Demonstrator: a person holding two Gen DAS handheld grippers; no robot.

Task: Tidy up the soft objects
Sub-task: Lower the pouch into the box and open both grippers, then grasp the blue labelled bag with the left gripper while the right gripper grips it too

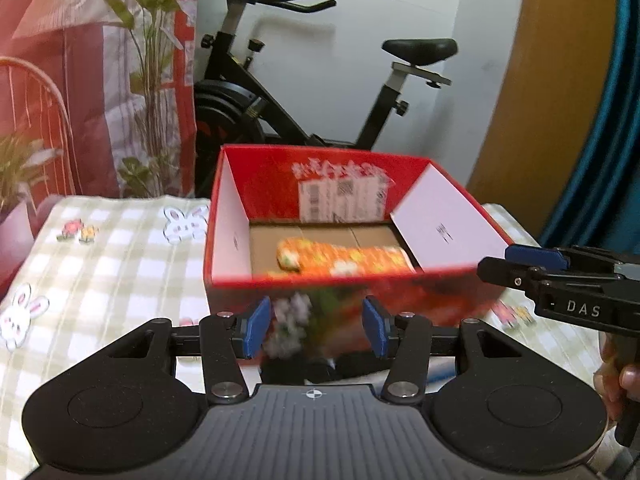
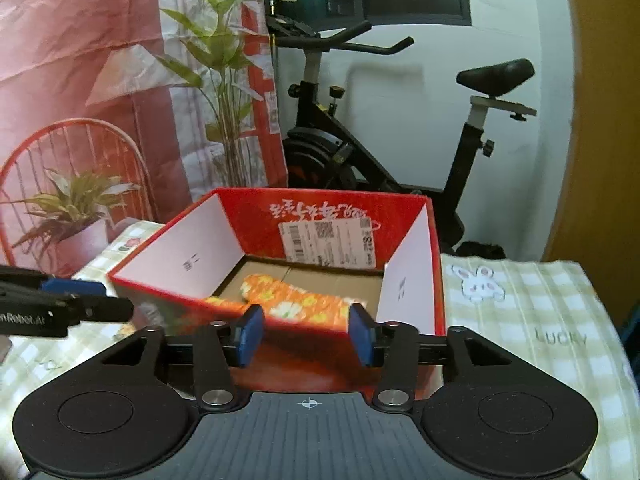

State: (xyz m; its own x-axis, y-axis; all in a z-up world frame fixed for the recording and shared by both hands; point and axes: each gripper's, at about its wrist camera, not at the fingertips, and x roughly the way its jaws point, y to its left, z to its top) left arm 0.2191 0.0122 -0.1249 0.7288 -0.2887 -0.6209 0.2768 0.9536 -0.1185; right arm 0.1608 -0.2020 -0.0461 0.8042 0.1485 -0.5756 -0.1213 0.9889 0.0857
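A red cardboard box [image 1: 236,280] [image 2: 168,292] stands open on the checked tablecloth [image 1: 100,248] [image 2: 540,320], its white-lined flaps up. On its brown bottom lies a rolled orange cloth with a flower print [image 1: 344,258] [image 2: 296,300]. My left gripper [image 1: 316,332] hovers in front of the box's near wall, its blue pads [image 1: 256,332] apart with nothing between them. Over the near right corner of the box my right gripper [image 2: 306,336] is open and empty too. Each gripper shows from the side in the other's view: the right gripper [image 1: 496,266] and the left gripper [image 2: 116,308].
Behind the table stands a black exercise bike [image 1: 304,92] [image 2: 360,152]. Potted plants [image 2: 76,208] and a red wire chair [image 2: 80,148] are at the left, before a red and white sheet. A wooden door [image 1: 540,80] is at the right. A hand [image 1: 624,380] holds the right gripper's handle.
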